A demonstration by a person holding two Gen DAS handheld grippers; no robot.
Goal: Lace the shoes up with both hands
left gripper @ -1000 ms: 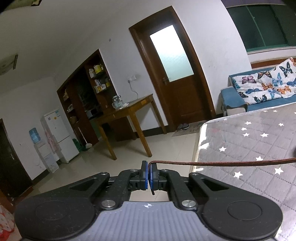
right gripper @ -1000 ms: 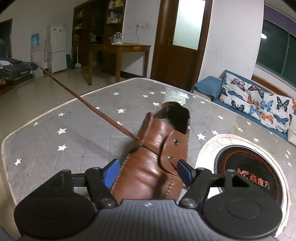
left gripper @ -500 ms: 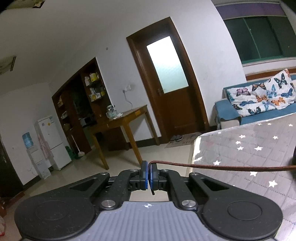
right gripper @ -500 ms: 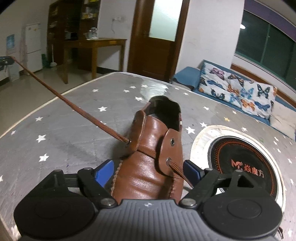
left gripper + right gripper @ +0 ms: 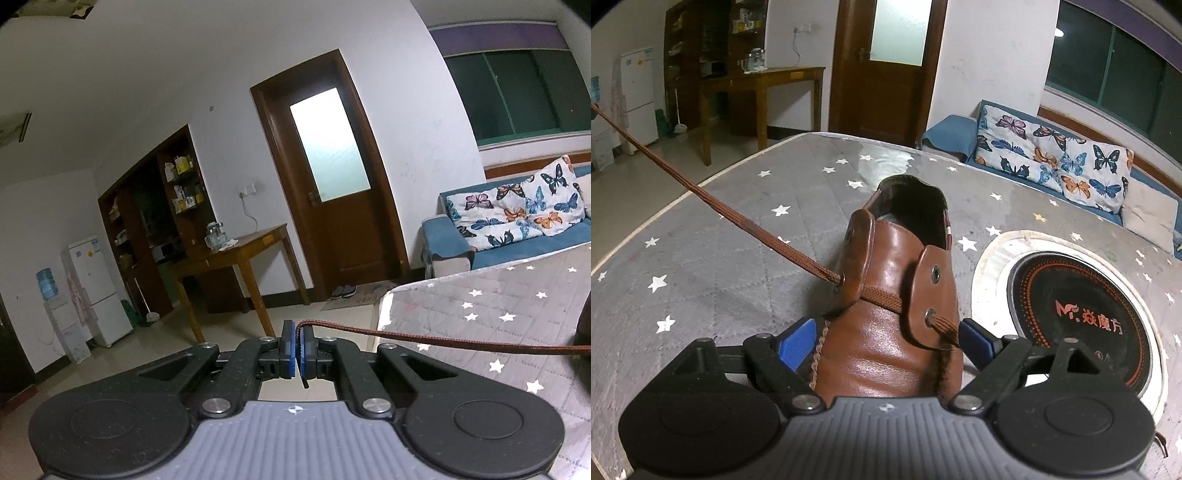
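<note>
Shoe (image 5: 886,332) toe hidden between wide right claw (image 5: 886,341), left claw (image 5: 297,349) pinching lace (image 5: 424,338).

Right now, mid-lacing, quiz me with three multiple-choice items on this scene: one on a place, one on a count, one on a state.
1. Where does the braided brown shoelace leave the brown leather shoe?
A. through an eyelet on its left flap
B. over the heel
C. under the sole

2. How many metal eyelets show on the shoe's right flap?
A. none
B. two
C. five

3. How is the left gripper?
A. wide open
B. shut on the lace
C. resting on the shoe

Answers: 1 A, the lace runs taut from the left flap's eyelet. 2 B, two rivets show, the lower one laced. 3 B, its blue pads pinch the lace end.
</note>
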